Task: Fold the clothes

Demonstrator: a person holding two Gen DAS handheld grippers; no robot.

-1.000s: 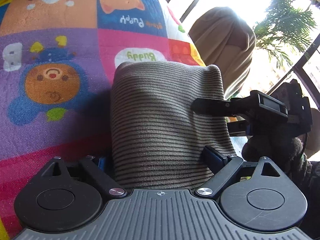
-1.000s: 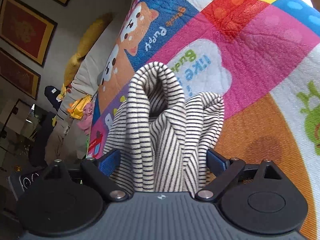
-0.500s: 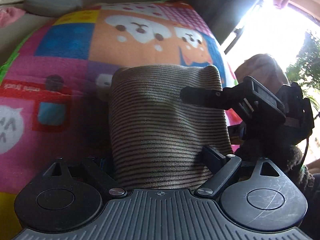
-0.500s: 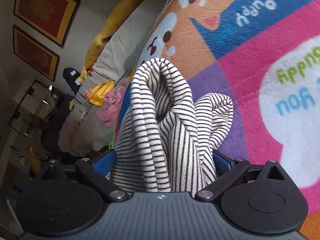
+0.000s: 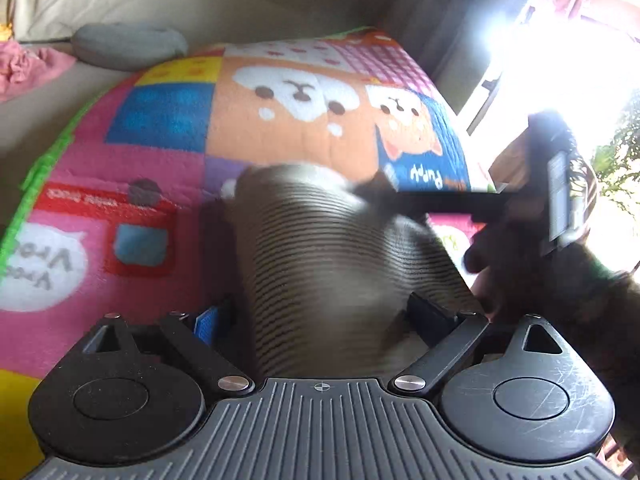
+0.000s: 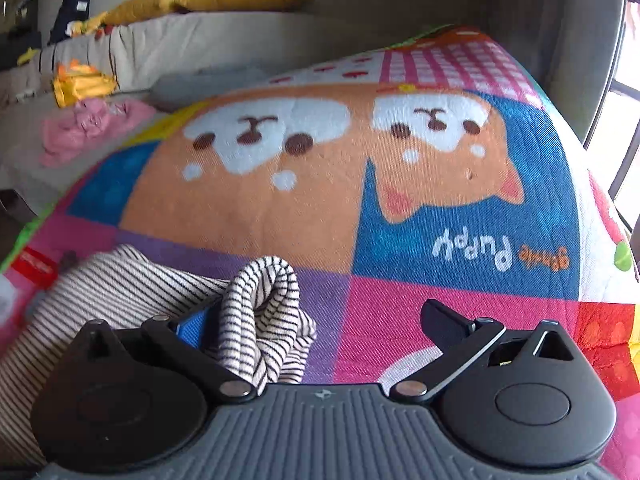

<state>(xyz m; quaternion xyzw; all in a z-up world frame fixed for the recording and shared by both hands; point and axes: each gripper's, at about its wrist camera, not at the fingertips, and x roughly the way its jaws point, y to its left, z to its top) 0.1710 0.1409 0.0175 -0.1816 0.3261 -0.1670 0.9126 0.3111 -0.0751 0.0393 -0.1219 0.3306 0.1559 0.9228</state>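
A: What do we have between the left gripper (image 5: 320,316)'s fingers?

B: The striped garment (image 5: 332,272), a soft knit with thin dark lines on a pale ground. In the left wrist view it rises from between the fingers as one broad, rounded fold, the stripes running across it. It looks grey and blurred there, so we cannot read the weave. The fingers stand on either side of the cloth and press against it, so we take them as closed on it, not far apart.

A: And the right gripper (image 6: 320,324)?

B: Its fingers stand wide apart. A rolled edge of the striped garment (image 6: 260,312) lies against the left finger (image 6: 192,326) only; the right finger (image 6: 444,322) is clear of the cloth, with bare blanket beneath the gap. So it grips nothing that we can see.

A: Where does the garment lie?

B: On the bright cartoon blanket (image 6: 460,208), over the purple and pink patches below the orange puppy faces. From the right wrist view it spreads off to the lower left, flat and creased, with the rolled edge standing up a little.

A: Anything else near it?

B: In the left wrist view the right gripper (image 5: 440,202) reaches in from the right, its dark finger touching the top of the fold. A pink cloth (image 6: 88,124) lies well apart on the beige couch (image 6: 200,44).
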